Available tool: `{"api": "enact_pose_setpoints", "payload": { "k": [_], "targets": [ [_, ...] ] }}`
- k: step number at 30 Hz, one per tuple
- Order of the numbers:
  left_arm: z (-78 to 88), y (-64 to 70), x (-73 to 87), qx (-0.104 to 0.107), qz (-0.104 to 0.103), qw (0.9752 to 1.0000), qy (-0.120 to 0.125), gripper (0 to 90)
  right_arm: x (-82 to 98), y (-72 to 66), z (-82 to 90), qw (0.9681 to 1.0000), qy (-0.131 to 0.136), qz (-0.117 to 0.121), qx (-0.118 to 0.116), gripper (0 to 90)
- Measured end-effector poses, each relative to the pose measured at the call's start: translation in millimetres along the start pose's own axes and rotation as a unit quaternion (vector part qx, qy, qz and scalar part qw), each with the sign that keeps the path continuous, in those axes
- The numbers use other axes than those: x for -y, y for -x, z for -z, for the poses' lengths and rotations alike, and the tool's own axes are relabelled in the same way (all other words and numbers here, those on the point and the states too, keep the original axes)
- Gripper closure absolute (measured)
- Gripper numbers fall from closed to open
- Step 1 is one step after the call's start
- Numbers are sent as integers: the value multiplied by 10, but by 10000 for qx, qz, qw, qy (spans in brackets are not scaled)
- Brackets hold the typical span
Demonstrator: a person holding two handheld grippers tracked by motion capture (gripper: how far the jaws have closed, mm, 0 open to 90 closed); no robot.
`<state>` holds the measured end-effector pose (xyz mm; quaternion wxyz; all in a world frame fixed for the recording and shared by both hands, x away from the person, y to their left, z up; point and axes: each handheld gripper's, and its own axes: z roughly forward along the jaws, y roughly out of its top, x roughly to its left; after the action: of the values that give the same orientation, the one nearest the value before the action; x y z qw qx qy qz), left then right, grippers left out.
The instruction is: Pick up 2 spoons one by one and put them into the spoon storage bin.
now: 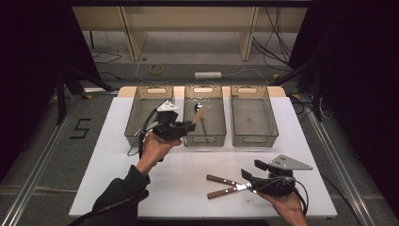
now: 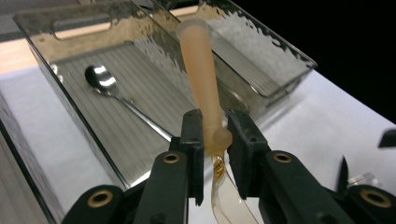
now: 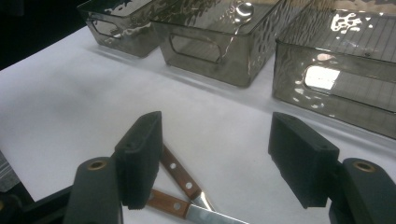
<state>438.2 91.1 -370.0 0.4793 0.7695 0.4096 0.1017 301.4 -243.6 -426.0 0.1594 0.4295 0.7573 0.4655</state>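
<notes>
My left gripper (image 1: 192, 125) is shut on a translucent amber plastic utensil (image 1: 199, 115). It hovers at the front left corner of the middle bin (image 1: 203, 140). In the left gripper view the jaws (image 2: 215, 126) pinch the utensil (image 2: 203, 79) near its neck, and its thick handle points away over the bin. A metal spoon (image 2: 100, 79) lies on that bin's floor. Near the front right of the table my right gripper (image 1: 251, 169) stands open. Two wooden-handled knives (image 1: 221, 179) lie crossed just left of it, and they appear under its jaws (image 3: 219, 140) as knives (image 3: 180, 175).
Three clear grey bins stand in a row at the back of the white table (image 1: 188, 165): left bin (image 1: 136, 127), middle bin, right bin (image 1: 254, 140). The right bin (image 3: 336, 79) looks bare inside. Cables trail from both grippers. Floor and shelving lie beyond the table.
</notes>
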Motion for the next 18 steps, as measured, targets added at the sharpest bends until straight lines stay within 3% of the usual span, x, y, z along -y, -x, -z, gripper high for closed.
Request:
{"api": "enact_pose_setpoints", "payload": {
  "k": [10,18],
  "targets": [
    [-82,-173,-123,-143,233,9994,229,763,3,-19,-19,10000,-24,10,-17,363],
    [-214,-223,-162,-174,286,9992,215,763,-2,-16,-18,10000,-9,17,-25,363]
  ]
}}
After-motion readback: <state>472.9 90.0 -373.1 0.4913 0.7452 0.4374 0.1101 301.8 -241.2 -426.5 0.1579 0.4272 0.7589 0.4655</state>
